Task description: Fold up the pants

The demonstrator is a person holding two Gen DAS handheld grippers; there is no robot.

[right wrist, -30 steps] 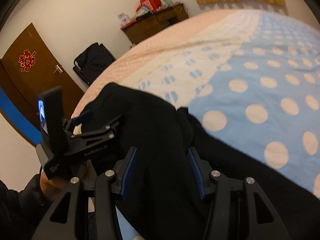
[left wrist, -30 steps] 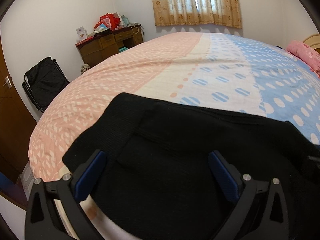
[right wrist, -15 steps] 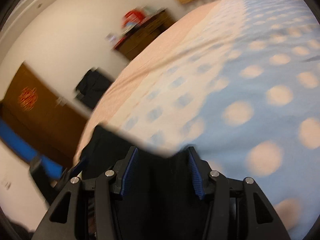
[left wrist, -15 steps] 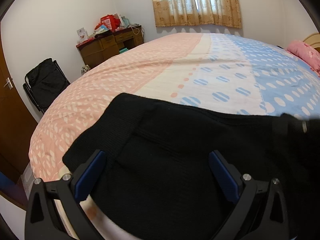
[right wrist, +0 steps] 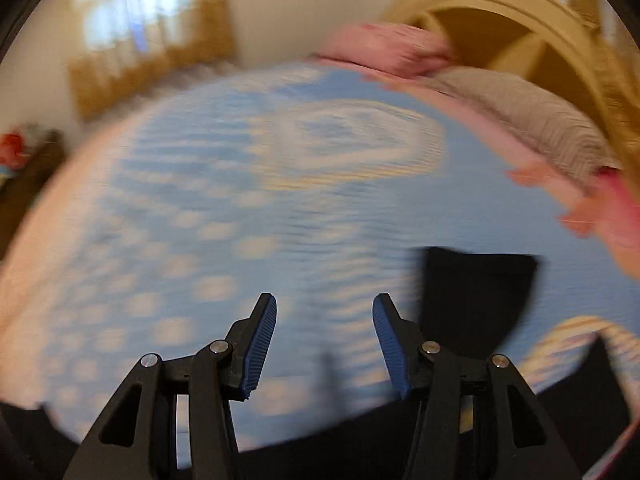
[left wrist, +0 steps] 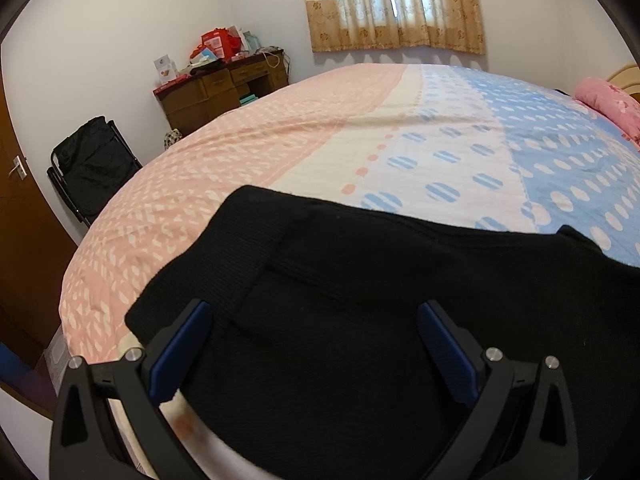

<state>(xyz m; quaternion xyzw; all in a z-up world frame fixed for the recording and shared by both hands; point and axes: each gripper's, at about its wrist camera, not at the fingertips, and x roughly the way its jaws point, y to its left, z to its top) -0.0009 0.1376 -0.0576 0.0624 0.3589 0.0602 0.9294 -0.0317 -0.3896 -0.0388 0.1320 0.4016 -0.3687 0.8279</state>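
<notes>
Pants (left wrist: pixel 360 320) flat on bed (left wrist: pixel 280 152), waistband end under left gripper (left wrist: pixel 316 348), which gapes wide, gripping nothing. Long axis runs rightward. Right gripper (right wrist: pixel 324 344) half open, empty; leg end (right wrist: pixel 476 292) just right of it, so right hand nearer.

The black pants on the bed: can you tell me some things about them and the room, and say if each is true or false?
1. The black pants lie on the bed. True.
2. The right gripper is squeezing the pants. False: its jaws are open with only blue bedspread between them.
3. A pink pillow sits near the headboard. True.
4. The pants are red. False: they are black.
5. The left gripper hangs over the pants with its jaws wide apart. True.
</notes>
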